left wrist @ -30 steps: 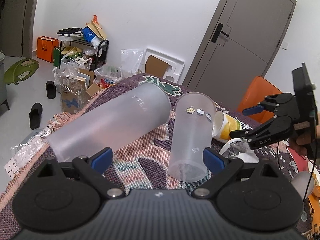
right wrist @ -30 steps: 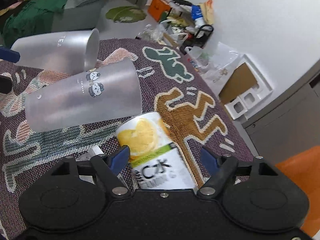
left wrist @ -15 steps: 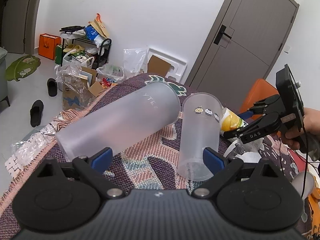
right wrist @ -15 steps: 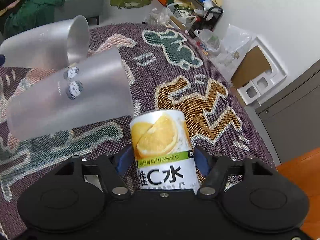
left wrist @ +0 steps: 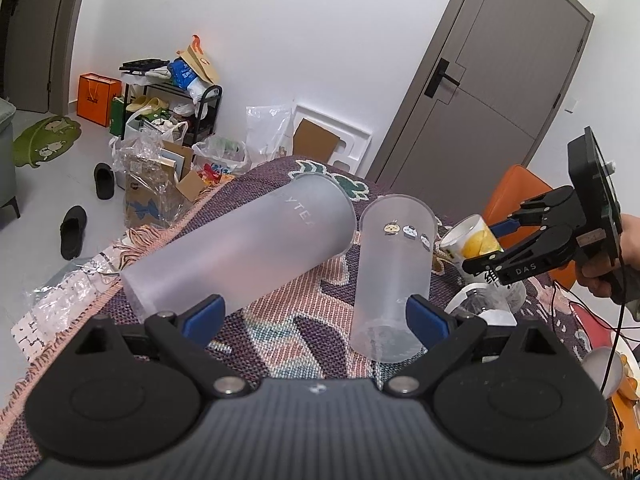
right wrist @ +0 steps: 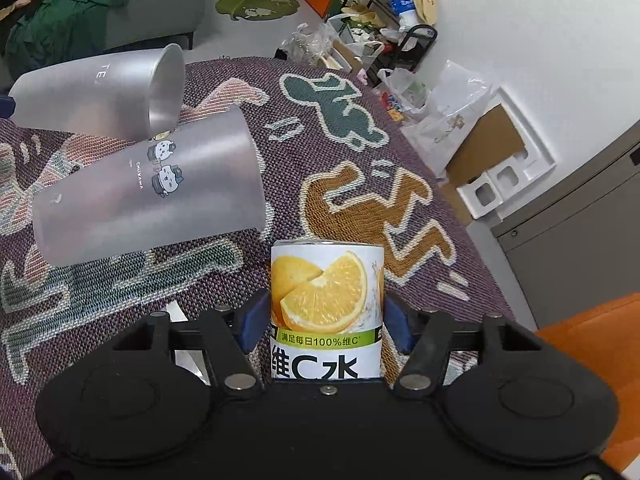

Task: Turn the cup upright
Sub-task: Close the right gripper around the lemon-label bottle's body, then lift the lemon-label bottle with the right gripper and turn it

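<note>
Right claw [right wrist: 326,320] clamps orange-print cup [right wrist: 326,304] — seemingly lifted; left claw [left wrist: 312,314] spread wide.

Left tool [left wrist: 314,316] agape, right tool [right wrist: 325,322] clamped.

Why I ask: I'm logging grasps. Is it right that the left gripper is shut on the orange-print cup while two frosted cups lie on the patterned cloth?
Wrong gripper. The right wrist view shows the right gripper shut on the orange-print cup; the left gripper is open. Both frosted cups do lie on the patterned cloth.
</note>
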